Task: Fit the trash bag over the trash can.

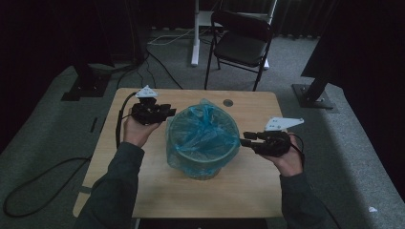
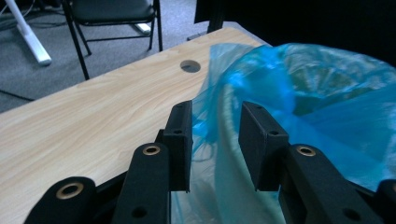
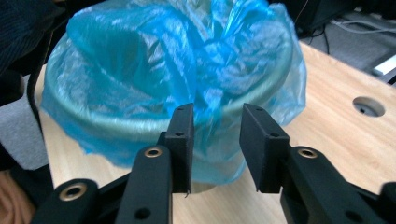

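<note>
Both grippers, left and right, hold fingers wide at mid-frame, flanking the blue-bagged bin on the bench.

The left hand-held gripper had its black jaws apart, straddling the rim of a bin lined with a blue plastic bag. The bin stood on a wooden tabletop with a round hole; a black chair stood beyond.

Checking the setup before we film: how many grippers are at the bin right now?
2. The left gripper is at the bin's left rim, jaws apart around the blue bag. The right gripper is at its right rim, jaws apart.
</note>
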`<action>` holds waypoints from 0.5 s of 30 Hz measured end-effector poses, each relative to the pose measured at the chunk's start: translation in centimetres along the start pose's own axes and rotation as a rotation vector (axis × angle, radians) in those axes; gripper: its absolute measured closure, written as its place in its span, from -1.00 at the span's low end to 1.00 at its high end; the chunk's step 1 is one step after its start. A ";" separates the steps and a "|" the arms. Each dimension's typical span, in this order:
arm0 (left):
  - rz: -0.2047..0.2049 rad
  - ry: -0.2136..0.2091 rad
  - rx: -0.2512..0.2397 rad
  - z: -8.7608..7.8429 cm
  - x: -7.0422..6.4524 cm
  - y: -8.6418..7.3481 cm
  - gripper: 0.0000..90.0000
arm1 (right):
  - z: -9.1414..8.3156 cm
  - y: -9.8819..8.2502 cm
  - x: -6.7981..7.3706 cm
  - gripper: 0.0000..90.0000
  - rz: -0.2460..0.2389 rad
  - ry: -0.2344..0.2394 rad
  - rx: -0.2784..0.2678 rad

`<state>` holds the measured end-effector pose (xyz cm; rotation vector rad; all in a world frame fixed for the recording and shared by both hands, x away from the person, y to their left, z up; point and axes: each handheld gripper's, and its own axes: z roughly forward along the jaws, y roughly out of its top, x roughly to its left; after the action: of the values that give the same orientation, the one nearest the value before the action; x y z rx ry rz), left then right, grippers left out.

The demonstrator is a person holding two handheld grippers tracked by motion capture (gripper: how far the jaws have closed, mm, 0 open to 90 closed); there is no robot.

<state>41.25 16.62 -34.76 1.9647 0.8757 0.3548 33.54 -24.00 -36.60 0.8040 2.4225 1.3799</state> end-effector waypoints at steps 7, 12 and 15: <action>0.042 -0.044 0.000 0.1 -1.7 0.8 0.42 | 0.7 -1.0 0.3 0.32 -0.031 0.054 0.078; 0.063 -0.090 0.001 0.2 -2.7 1.2 0.40 | 1.4 -1.0 0.4 0.44 -0.047 0.056 0.082; 0.098 -0.130 0.006 0.3 -3.8 1.7 0.37 | 1.7 -1.0 0.2 0.83 -0.044 0.070 0.064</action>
<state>39.48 13.27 -33.11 2.0163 0.7004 0.2777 33.80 -23.05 -38.35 0.7243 2.5337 1.3417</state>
